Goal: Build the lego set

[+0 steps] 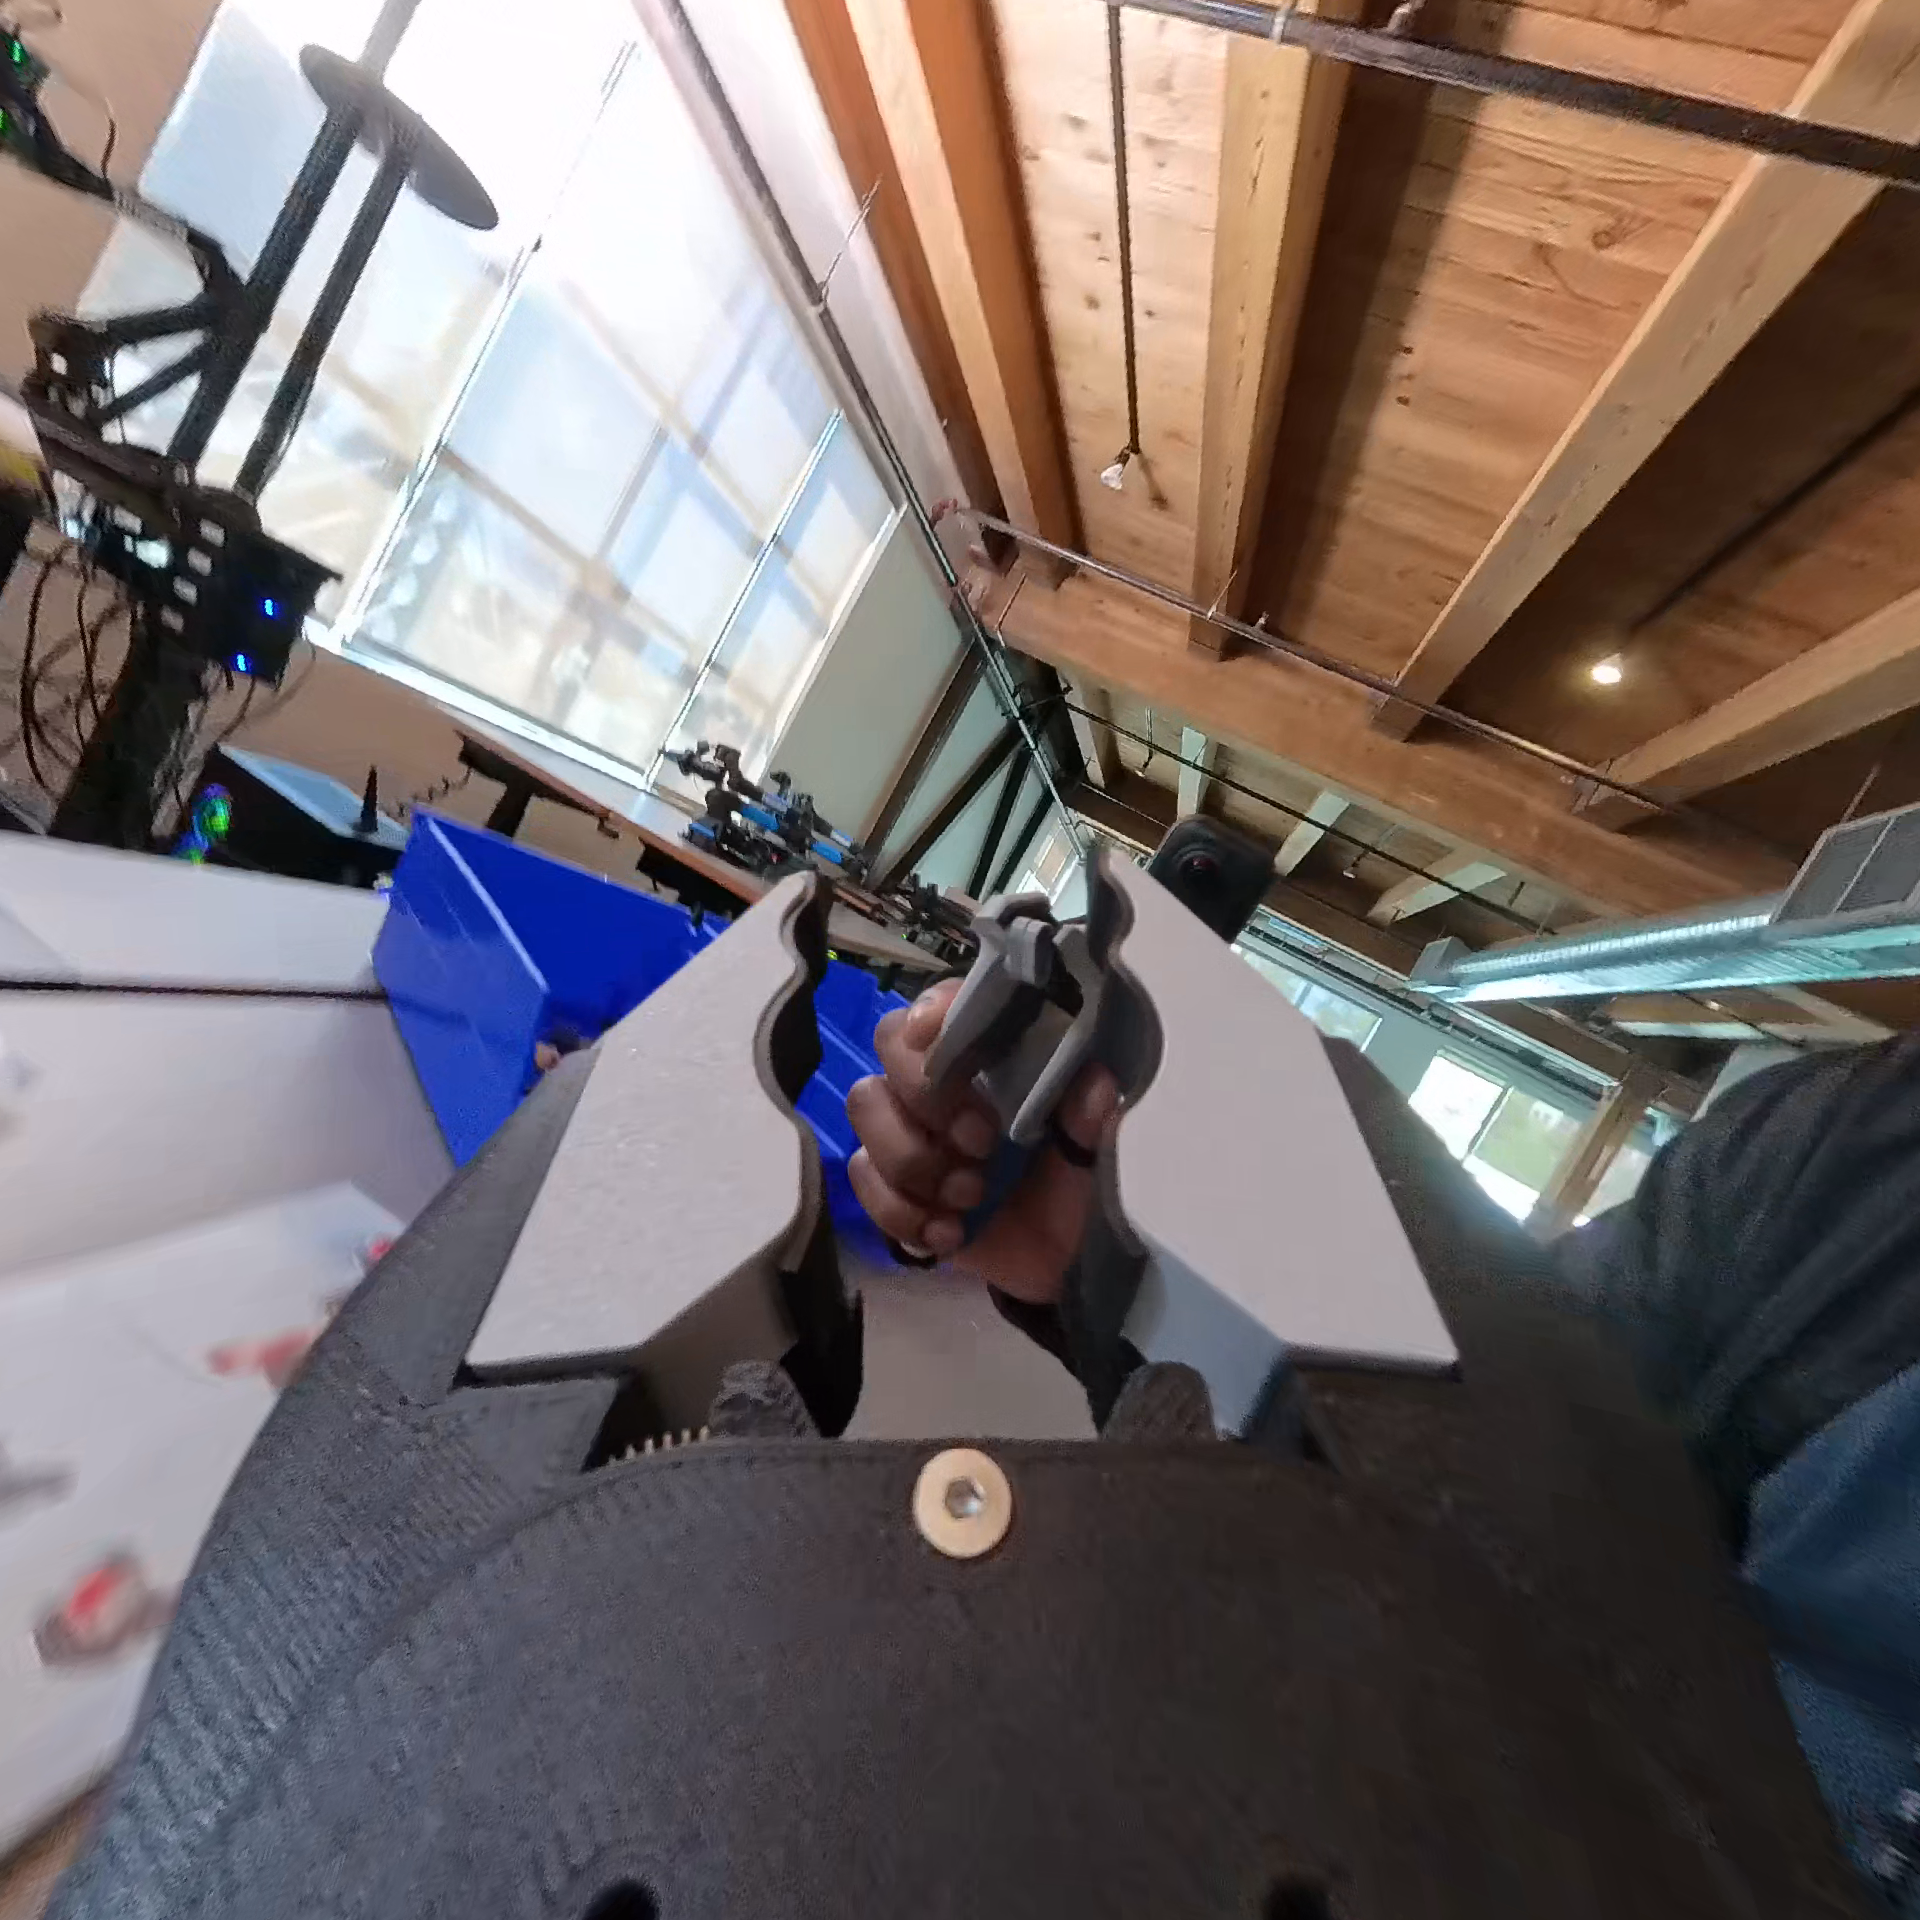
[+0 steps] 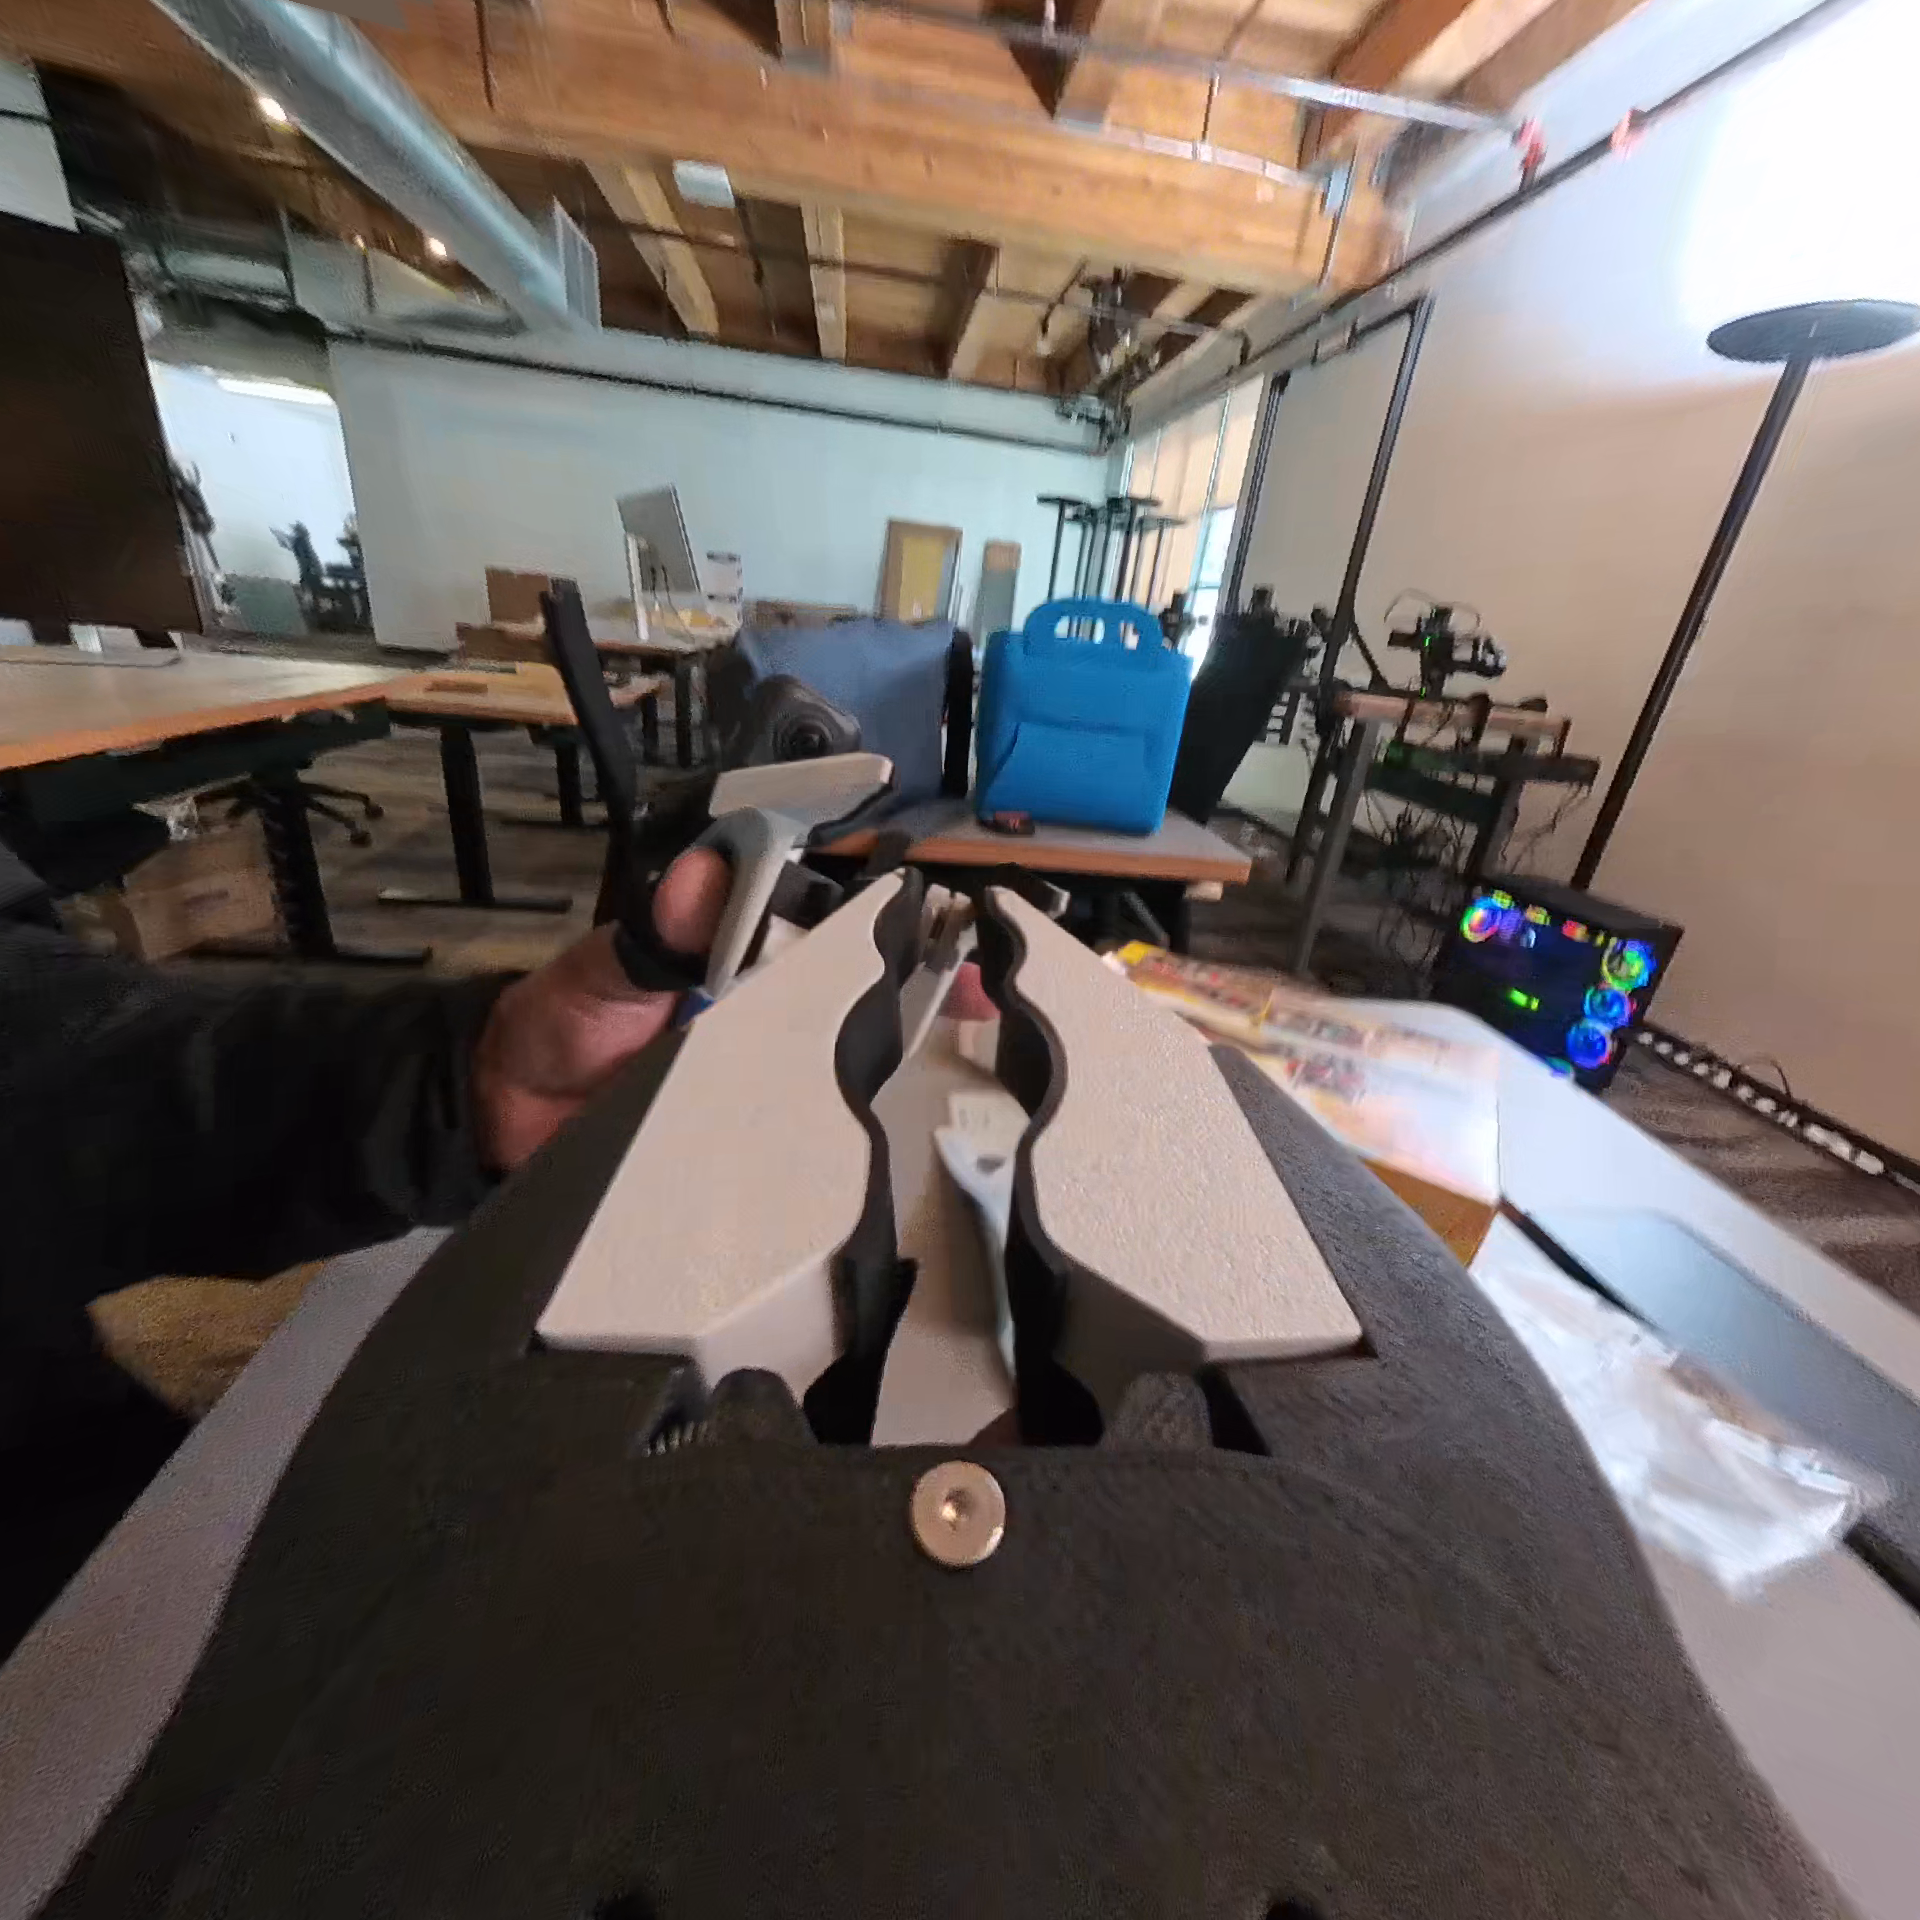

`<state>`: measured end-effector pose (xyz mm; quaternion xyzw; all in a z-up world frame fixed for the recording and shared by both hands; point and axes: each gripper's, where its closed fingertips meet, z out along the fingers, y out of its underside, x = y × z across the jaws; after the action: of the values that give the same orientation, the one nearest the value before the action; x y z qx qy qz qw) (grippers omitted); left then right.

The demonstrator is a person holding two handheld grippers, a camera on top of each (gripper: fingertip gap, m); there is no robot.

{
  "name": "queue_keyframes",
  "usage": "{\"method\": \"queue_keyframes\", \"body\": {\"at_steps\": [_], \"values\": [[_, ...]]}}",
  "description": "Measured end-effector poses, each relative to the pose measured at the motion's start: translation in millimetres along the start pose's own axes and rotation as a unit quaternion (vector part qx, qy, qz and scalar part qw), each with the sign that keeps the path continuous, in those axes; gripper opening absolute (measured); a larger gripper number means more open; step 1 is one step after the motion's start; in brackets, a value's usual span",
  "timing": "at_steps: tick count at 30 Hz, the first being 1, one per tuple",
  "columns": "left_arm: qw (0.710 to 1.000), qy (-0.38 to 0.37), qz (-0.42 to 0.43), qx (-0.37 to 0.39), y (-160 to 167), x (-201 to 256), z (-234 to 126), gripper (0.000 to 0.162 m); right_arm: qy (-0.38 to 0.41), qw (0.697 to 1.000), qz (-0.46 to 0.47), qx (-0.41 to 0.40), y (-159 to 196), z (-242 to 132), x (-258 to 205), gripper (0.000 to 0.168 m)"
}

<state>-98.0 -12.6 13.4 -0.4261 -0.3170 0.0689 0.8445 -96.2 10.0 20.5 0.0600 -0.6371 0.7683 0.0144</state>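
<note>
Lego box [image 2: 1340, 1039], blurred, at right of centre on white table [image 2: 1766, 1714]. Right gripper [image 2: 948, 914] slightly parted, holding nothing; left gripper [image 1: 951, 899] wide apart, empty, tilted toward ceiling. Blue bin [image 1: 499, 966] at left.

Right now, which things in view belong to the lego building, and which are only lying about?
For the job: left tool, right tool, yellow printed box on the white table, clear plastic bag.

Just lying about: blue bag on the far desk, computer case with coloured lights, black floor lamp.
</note>
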Motion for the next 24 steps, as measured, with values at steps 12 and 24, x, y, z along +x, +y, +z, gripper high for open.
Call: {"method": "queue_keyframes", "body": {"at_steps": [12,24], "values": [[0.973,0.052,0.174,-0.140,36,-83,81,0.052,0.109,0.994,-0.030,-0.011,57,-51,89,0.011],[0.955,0.097,0.191,-0.205,76,-100,90,0.048,0.093,0.993,-0.054,-0.047,100,-47,96,0.010]]}}
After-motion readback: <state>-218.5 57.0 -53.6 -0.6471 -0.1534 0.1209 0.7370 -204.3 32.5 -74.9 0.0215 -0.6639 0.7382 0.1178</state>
